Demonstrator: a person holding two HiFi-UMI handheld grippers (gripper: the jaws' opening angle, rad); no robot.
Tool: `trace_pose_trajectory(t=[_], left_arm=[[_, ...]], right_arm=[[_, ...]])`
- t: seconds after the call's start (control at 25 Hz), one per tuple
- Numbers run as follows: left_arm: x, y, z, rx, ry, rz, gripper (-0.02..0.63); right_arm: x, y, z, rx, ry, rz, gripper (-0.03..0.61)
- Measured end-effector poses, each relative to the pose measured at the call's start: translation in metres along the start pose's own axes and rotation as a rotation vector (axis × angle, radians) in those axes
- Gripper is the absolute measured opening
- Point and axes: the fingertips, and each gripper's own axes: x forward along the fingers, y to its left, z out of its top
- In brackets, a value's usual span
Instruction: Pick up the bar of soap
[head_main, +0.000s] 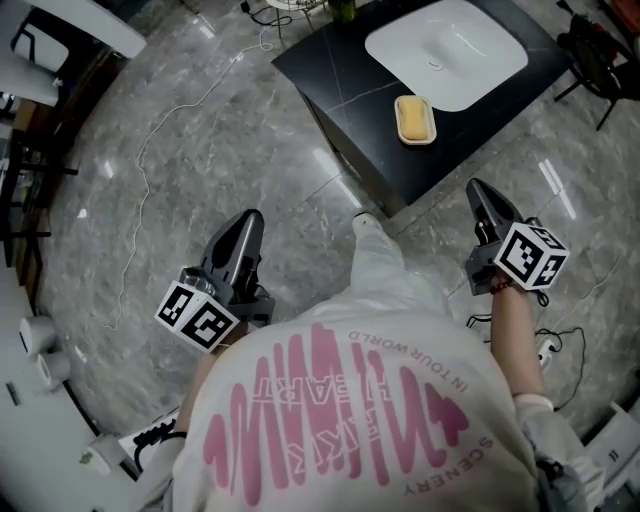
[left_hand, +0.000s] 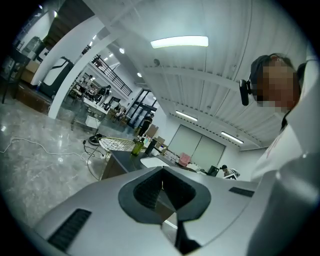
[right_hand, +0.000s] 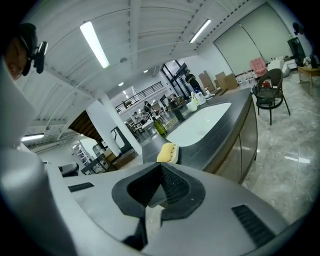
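The yellow bar of soap (head_main: 413, 118) lies in a small white dish on the black counter (head_main: 350, 80), just left of the white basin (head_main: 450, 50). In the right gripper view the soap (right_hand: 166, 152) shows ahead on the counter's near end. My right gripper (head_main: 481, 197) hangs low beside the counter's right corner, jaws shut with nothing in them. My left gripper (head_main: 246, 228) is out over the floor to the left of the counter, and its jaws (left_hand: 162, 186) are also shut and hold nothing.
A white cable (head_main: 170, 120) trails across the grey marble floor (head_main: 200, 180) on the left. Bottles (right_hand: 160, 127) stand at the counter's far end. A dark chair (right_hand: 270, 90) stands beyond the counter. A power strip and cables (head_main: 548, 345) lie by my right side.
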Motion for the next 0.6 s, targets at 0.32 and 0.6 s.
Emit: trace_pose_trajectory(t=[0.32, 0.6], left_arm=[[-0.008, 0.042, 0.004, -0.055, -0.029, 0.089, 0.011], [-0.003, 0.084, 0.04, -0.054, -0.056, 0.172, 0.011]], right_arm=[[0.052, 0.031, 0.008, -0.161, 0.076, 0.105, 0.012], [0.115, 0.035, 0.019, -0.257, 0.188, 0.116, 0.126]])
